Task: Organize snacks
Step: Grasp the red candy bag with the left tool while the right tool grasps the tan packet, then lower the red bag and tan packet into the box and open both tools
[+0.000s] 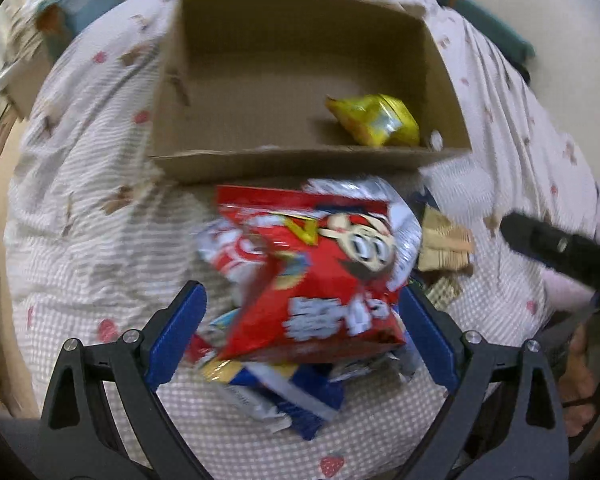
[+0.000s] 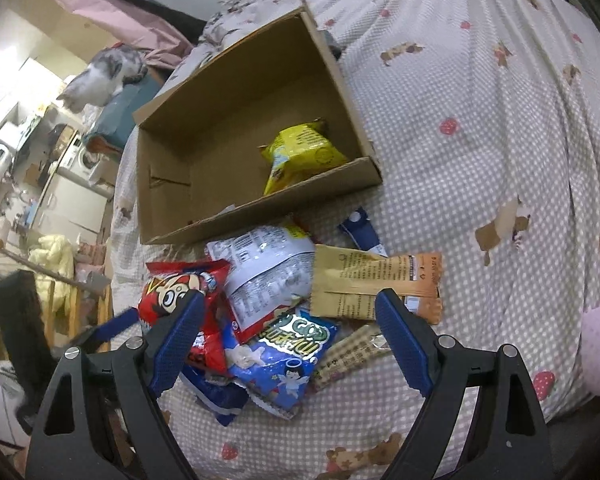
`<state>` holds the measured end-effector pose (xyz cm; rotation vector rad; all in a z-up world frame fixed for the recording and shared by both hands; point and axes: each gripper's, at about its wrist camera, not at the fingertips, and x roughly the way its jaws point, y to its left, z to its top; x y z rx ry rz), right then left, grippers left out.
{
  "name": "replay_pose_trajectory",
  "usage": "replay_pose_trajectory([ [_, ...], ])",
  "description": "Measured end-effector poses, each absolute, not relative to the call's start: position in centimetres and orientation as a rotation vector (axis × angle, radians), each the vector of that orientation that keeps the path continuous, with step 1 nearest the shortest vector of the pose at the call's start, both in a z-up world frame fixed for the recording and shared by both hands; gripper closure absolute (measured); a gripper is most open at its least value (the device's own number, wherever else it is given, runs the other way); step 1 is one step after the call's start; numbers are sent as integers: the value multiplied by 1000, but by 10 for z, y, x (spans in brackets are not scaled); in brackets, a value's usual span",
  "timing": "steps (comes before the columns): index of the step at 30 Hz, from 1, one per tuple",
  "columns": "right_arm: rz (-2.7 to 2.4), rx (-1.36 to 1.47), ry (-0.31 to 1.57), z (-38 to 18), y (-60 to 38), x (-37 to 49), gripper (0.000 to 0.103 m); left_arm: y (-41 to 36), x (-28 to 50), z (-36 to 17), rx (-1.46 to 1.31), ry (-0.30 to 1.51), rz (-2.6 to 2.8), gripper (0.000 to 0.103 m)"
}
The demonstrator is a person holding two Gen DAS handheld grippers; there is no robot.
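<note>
One yellow snack bag (image 2: 302, 152) sits in the cardboard box (image 2: 172, 152) on the bed; the snack pile (image 2: 276, 312) remains near it. Your left hand-held gripper (image 1: 300, 328) straddles the red bag (image 1: 320, 280), grip unclear; right hand-held gripper (image 2: 288, 328) gapes wide, empty.

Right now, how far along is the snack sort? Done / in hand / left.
Done: one yellow snack bag lies in the cardboard box.
In hand: nothing gripped. The left gripper is open around the red snack bag; the right gripper is open over the blue snack bag.
Left: the rest of the pile, including the white packet and tan packet, lies on the bedspread.
</note>
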<state>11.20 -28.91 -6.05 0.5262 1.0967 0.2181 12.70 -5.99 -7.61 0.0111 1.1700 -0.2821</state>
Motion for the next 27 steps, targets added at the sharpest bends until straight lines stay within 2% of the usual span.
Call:
replay_pose_trajectory([
  [4,194,542,1111,-65,-299,111,14,-72,130,-86,69,1166,-297,8],
  [6,173,577,1133,-72,-306,113,14,-69,133,-89,43,1178,-308,19],
  [8,134,615,1164,-82,-315,116,14,-65,135,-90,11,1194,-317,36],
  [10,100,652,1204,-93,-322,120,14,-62,134,-88,-1,1189,-319,42],
  [11,88,674,1233,-101,-324,124,14,-62,132,-86,4,1186,-318,51],
  [14,74,693,1306,-120,-326,139,14,-58,127,-79,-16,1181,-332,58],
  [23,-20,617,1405,-151,-327,153,14,-29,118,-46,-75,1084,-275,61],
  [27,12,632,1418,-163,-322,163,3,-28,122,-45,-89,1084,-276,61],
])
